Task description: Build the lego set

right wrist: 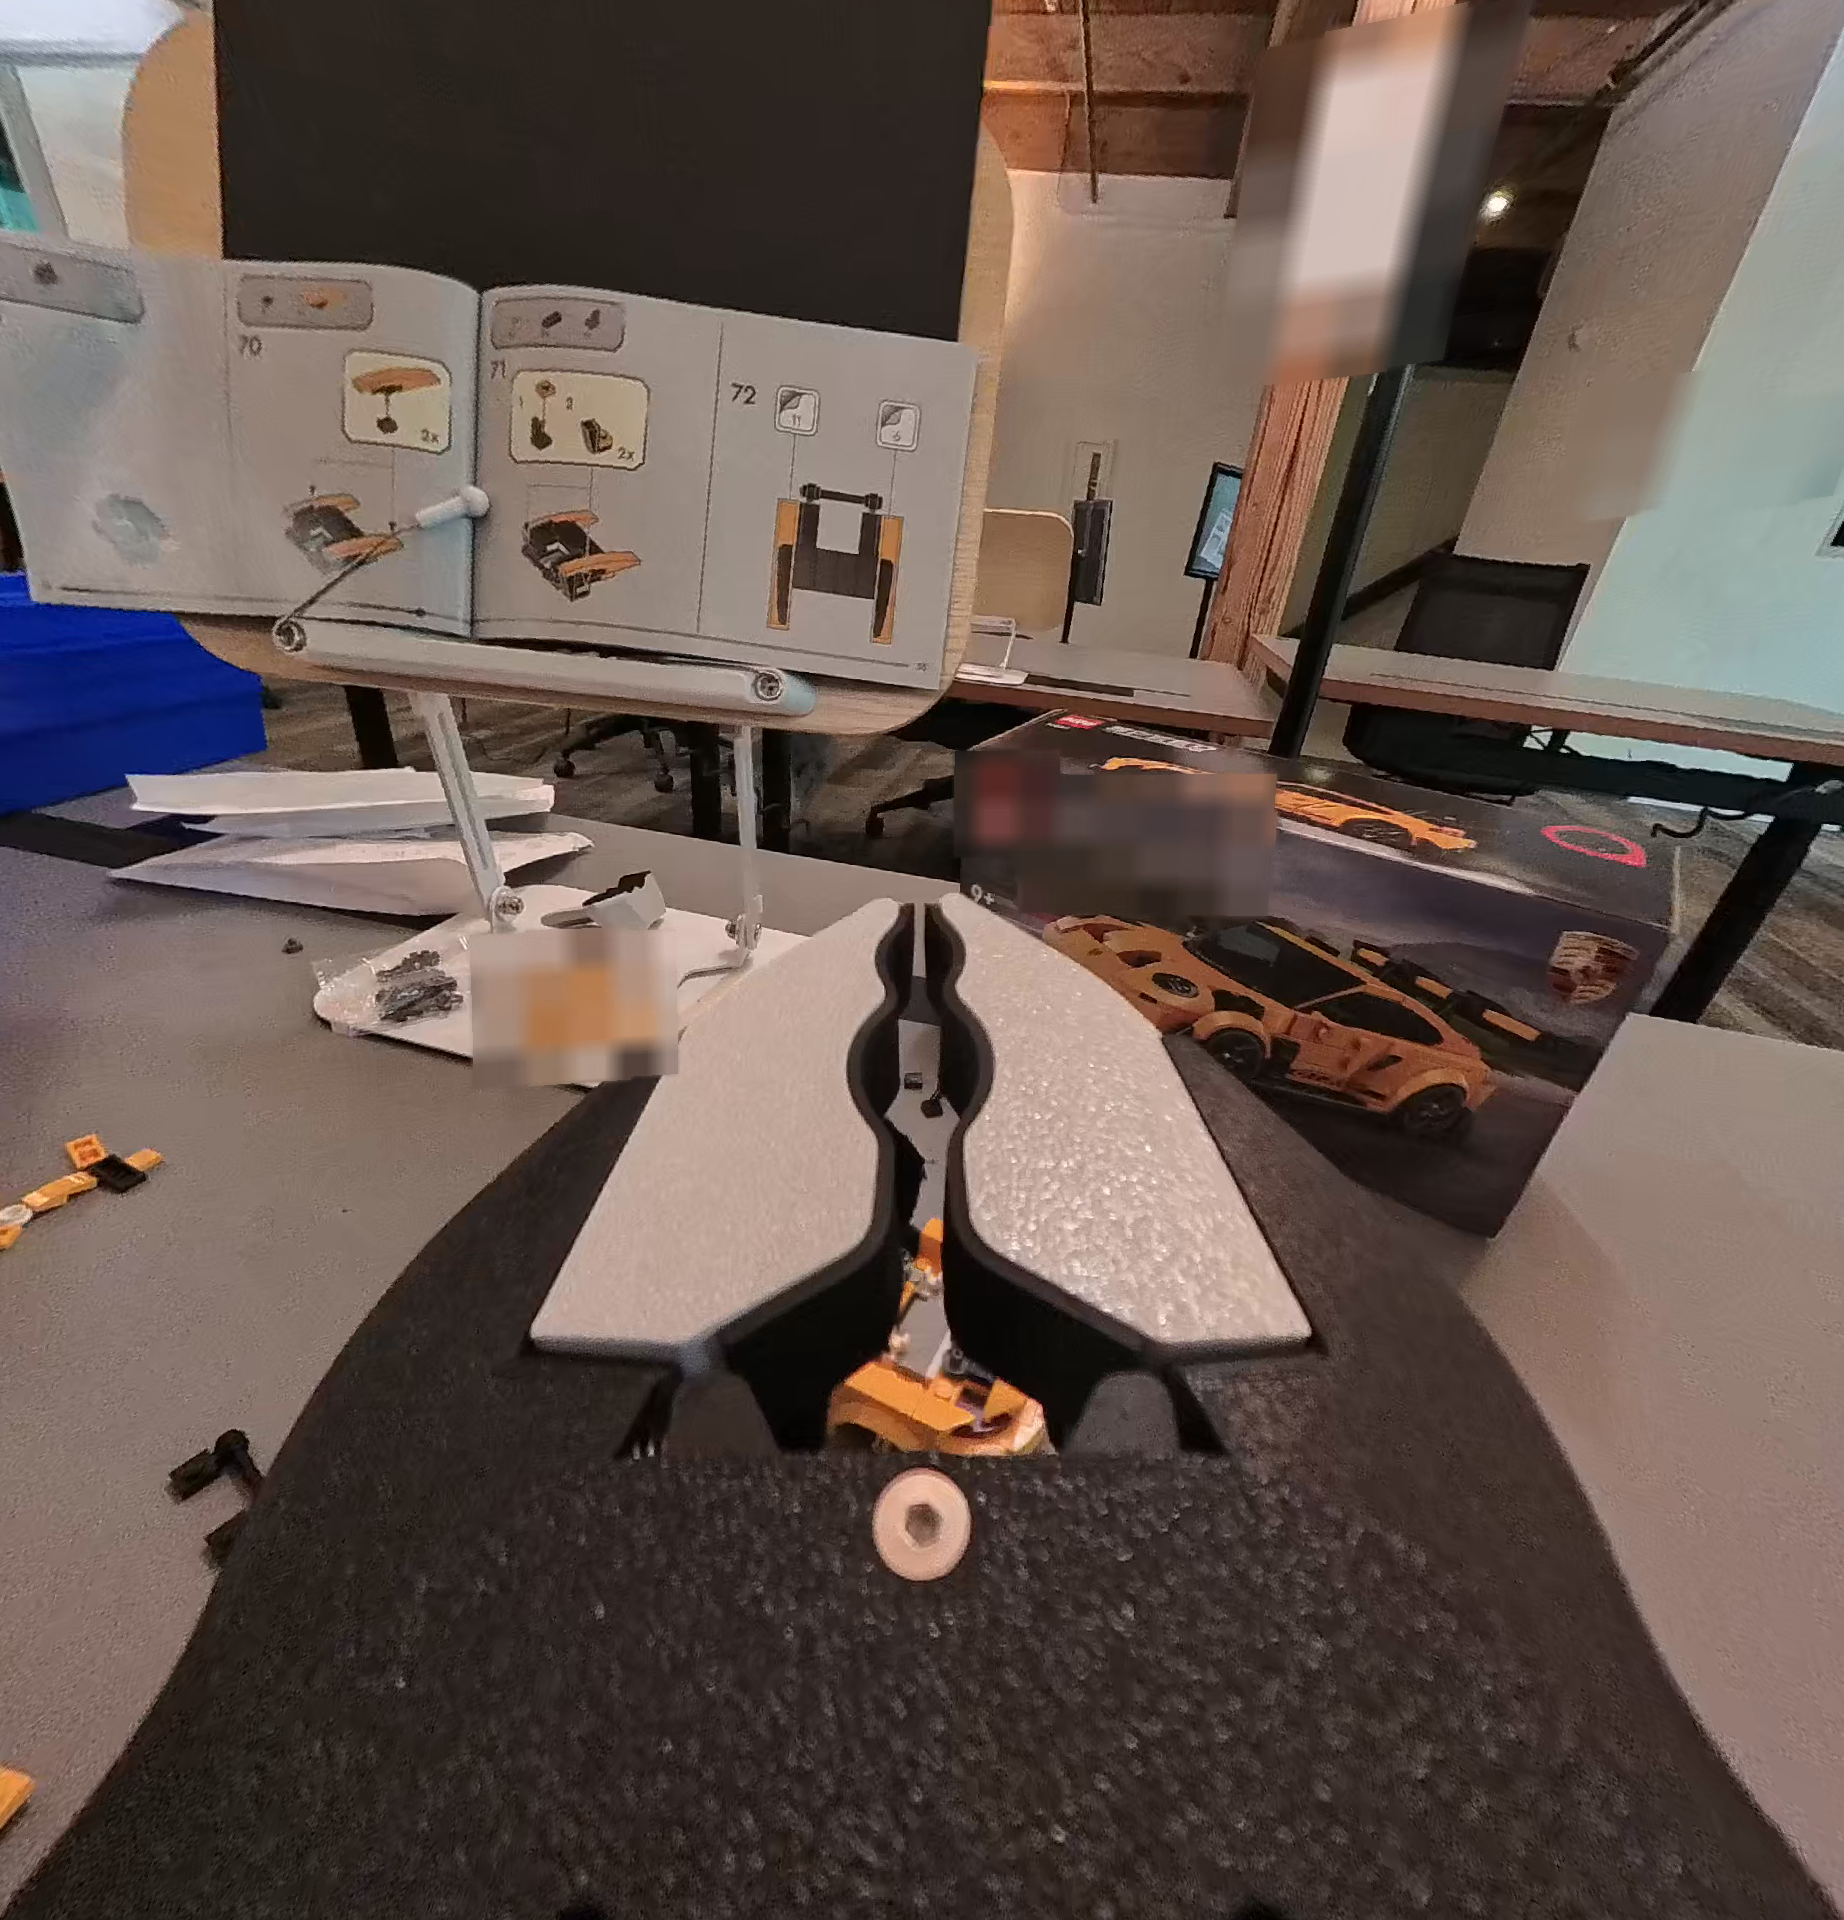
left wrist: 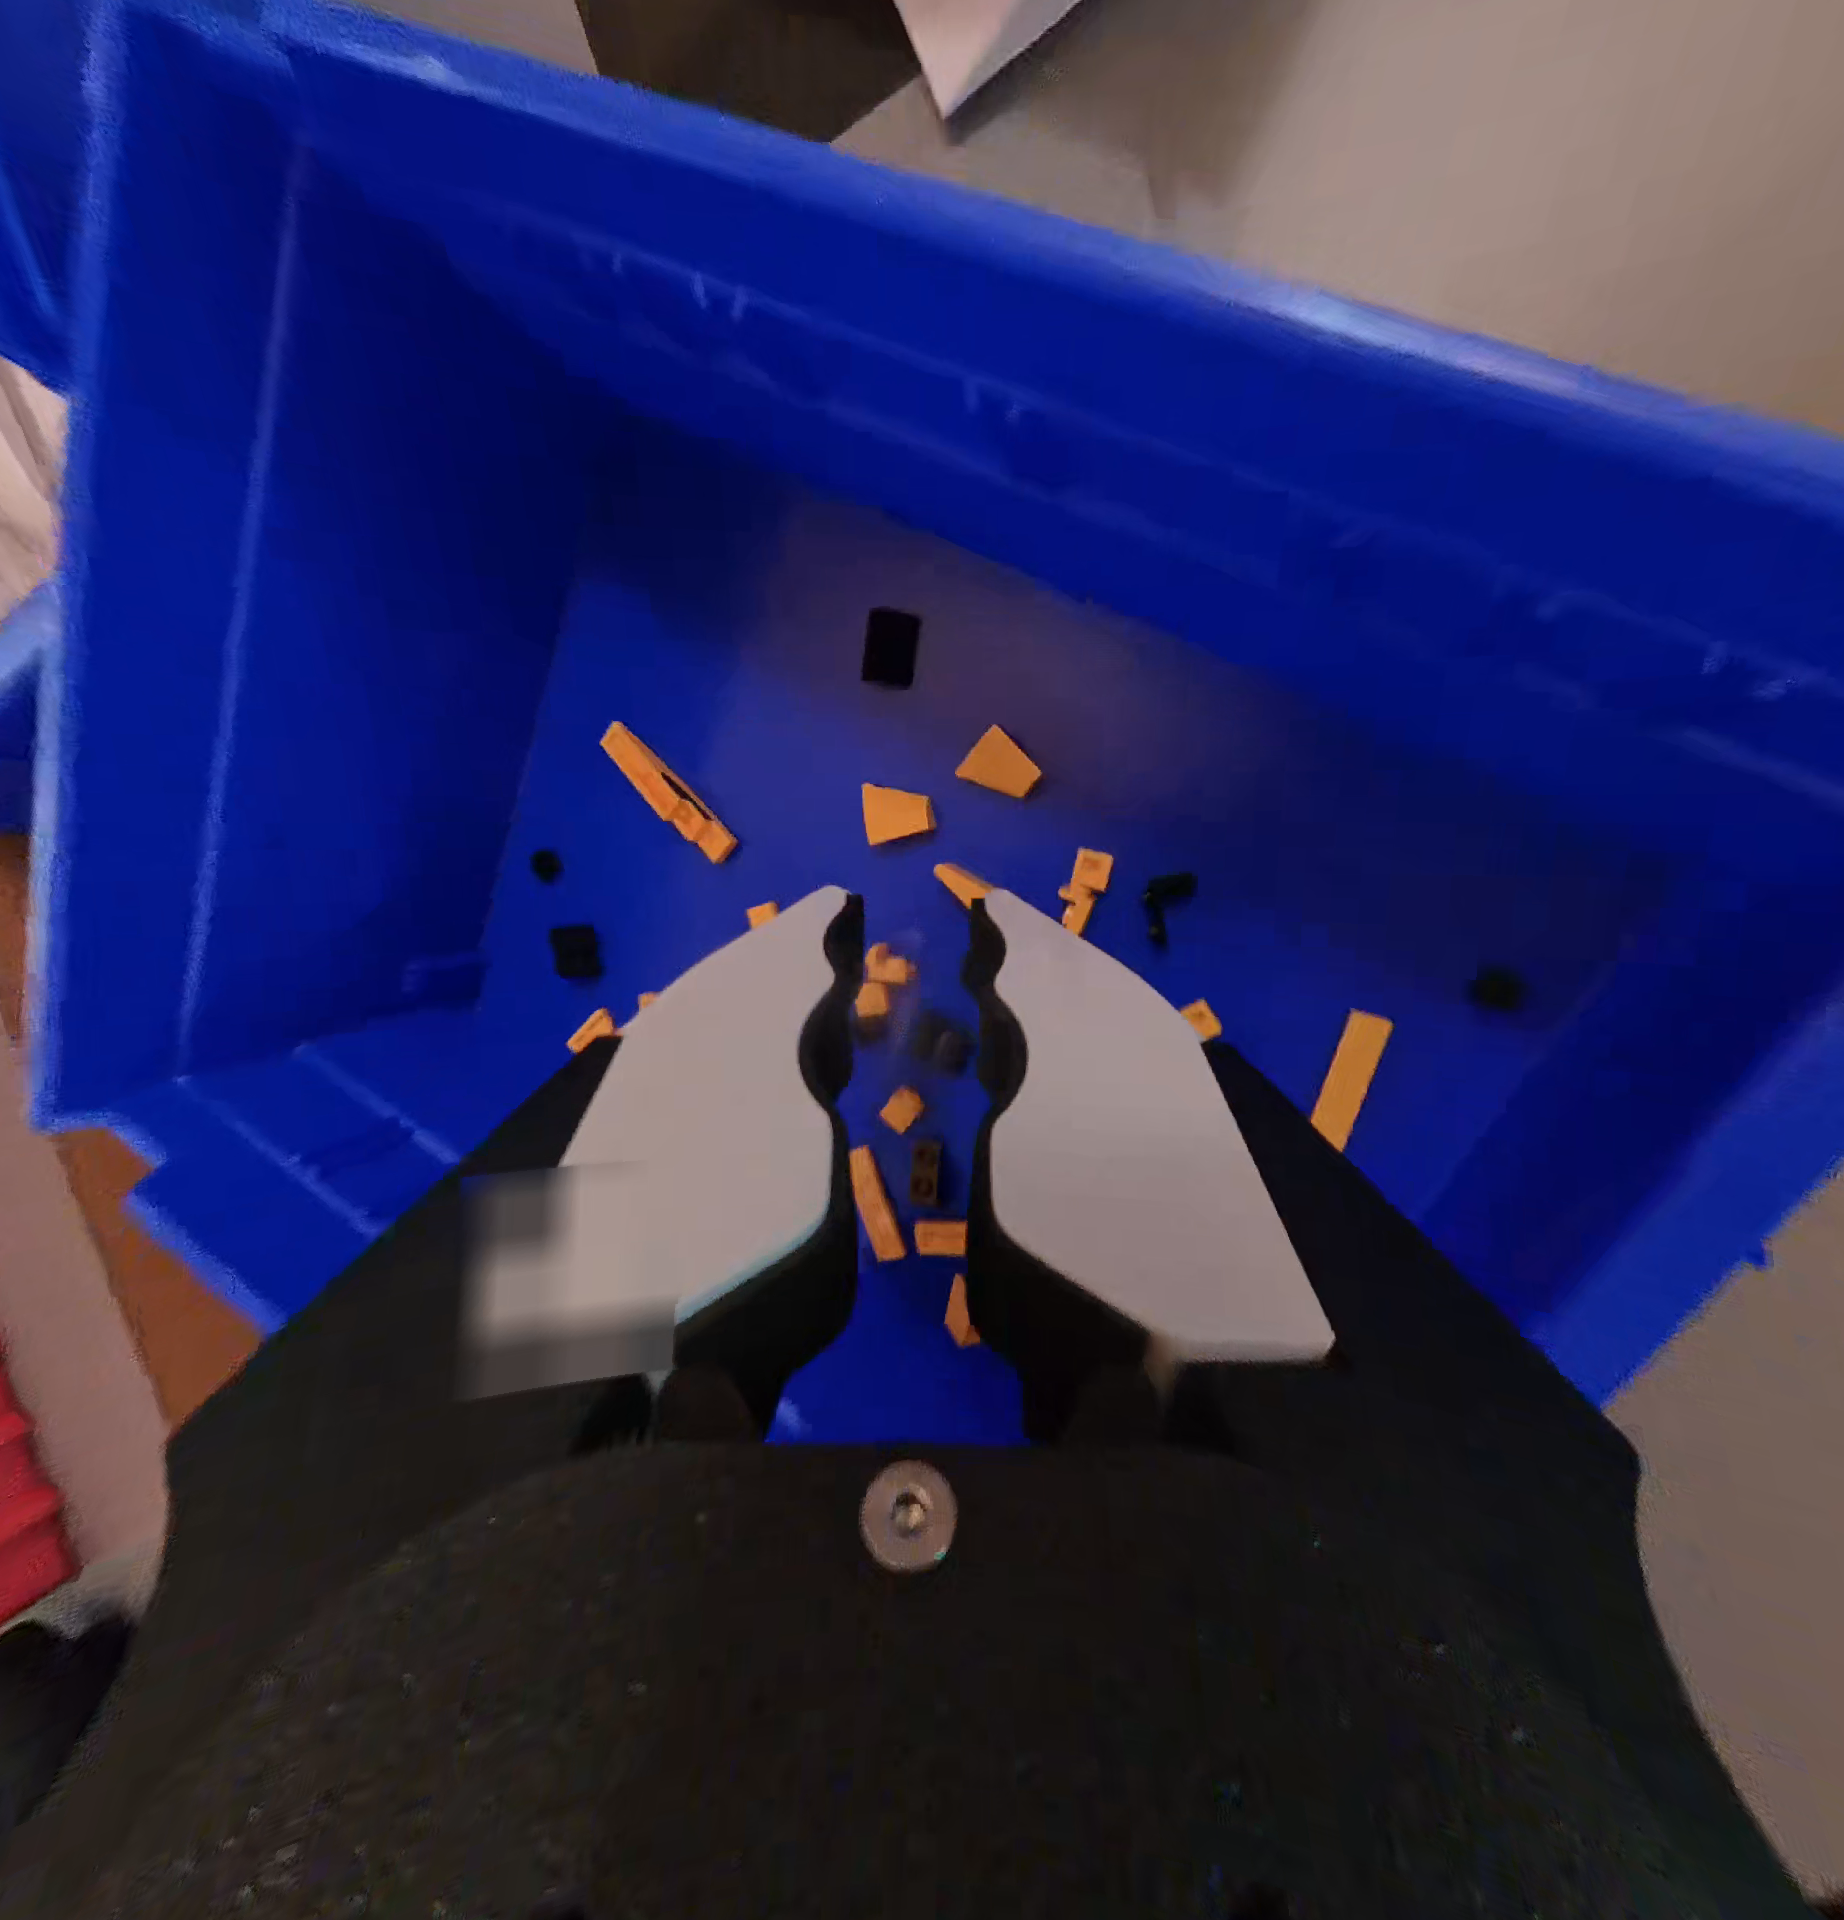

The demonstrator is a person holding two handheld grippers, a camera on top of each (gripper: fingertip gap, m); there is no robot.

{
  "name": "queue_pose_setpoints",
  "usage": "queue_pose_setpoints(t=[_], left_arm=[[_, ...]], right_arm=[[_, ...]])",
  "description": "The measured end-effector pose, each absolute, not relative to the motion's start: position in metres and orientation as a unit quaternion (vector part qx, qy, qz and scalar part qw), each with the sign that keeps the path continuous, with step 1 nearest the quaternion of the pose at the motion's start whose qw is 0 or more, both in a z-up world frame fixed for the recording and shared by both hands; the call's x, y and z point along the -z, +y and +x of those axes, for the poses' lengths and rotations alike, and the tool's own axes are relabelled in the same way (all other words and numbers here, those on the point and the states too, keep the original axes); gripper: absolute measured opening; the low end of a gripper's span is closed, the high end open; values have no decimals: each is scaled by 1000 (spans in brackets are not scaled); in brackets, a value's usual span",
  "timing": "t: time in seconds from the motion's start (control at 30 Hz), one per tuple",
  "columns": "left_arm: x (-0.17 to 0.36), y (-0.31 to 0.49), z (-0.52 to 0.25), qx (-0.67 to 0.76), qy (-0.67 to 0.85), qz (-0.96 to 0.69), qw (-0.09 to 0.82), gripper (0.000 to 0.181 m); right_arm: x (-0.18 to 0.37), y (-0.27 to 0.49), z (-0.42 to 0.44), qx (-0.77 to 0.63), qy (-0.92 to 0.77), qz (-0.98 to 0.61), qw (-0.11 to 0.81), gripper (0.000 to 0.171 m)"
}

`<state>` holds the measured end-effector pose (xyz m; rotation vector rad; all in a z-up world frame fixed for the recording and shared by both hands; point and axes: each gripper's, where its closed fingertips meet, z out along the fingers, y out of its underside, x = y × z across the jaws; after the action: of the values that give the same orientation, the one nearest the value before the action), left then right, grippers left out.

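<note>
In the left wrist view, my left gripper (left wrist: 913, 914) is open with a narrow gap and hangs inside a blue bin (left wrist: 378, 623). Loose orange and black Lego pieces lie on the bin floor: a long orange piece (left wrist: 669, 795), two orange wedges (left wrist: 998, 764), a black tile (left wrist: 890, 647). Small blurred pieces (left wrist: 887, 966) lie between the fingers, none gripped. In the right wrist view, my right gripper (right wrist: 918, 914) has its tips together over the grey table. An orange car assembly (right wrist: 939, 1392) shows under it through the gap; I cannot tell if they touch.
The open instruction booklet (right wrist: 585, 468) stands on a holder behind the table. The set's box (right wrist: 1313, 987) lies at right. Loose orange and black pieces (right wrist: 66, 1184) lie at left, with a bag of black parts (right wrist: 409, 987) and white paper bags (right wrist: 357, 842) farther back. Left tips to right tips: about 55 cm. Measured from the fingertips, the black tile (left wrist: 890, 647) is 8 cm or so from the left gripper and 60 cm from the right.
</note>
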<state>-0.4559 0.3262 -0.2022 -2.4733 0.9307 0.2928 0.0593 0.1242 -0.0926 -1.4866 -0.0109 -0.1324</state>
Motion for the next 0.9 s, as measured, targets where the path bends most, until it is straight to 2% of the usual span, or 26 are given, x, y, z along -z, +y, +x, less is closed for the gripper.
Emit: queue_pose_setpoints(t=[0.13,0.2,0.33,0.47,0.6,0.7,0.73,0.9], left_arm=[[155,338,-432,-8,375,-889,264,17],[149,350,-424,55,387,-890,236,17],[184,358,-428,135,385,-907,107,22],[231,365,-436,98,391,-913,60,25],[256,372,-439,47,401,-913,59,24],[257,377,-443,27,400,-914,66,0],[256,376,-444,27,400,-914,65,0],[212,367,-436,64,418,-896,139,0]], right_arm=[[95,125,60,46,-2,-677,734,2],[95,124,58,41,-3,-678,734,2],[90,122,57,33,-4,-673,739,2],[86,120,54,33,-9,-668,743,2],[86,120,53,30,-11,-669,743,2],[86,120,52,28,-12,-669,743,2],[85,119,52,27,-12,-668,743,2],[83,118,52,21,-10,-665,746,2]])
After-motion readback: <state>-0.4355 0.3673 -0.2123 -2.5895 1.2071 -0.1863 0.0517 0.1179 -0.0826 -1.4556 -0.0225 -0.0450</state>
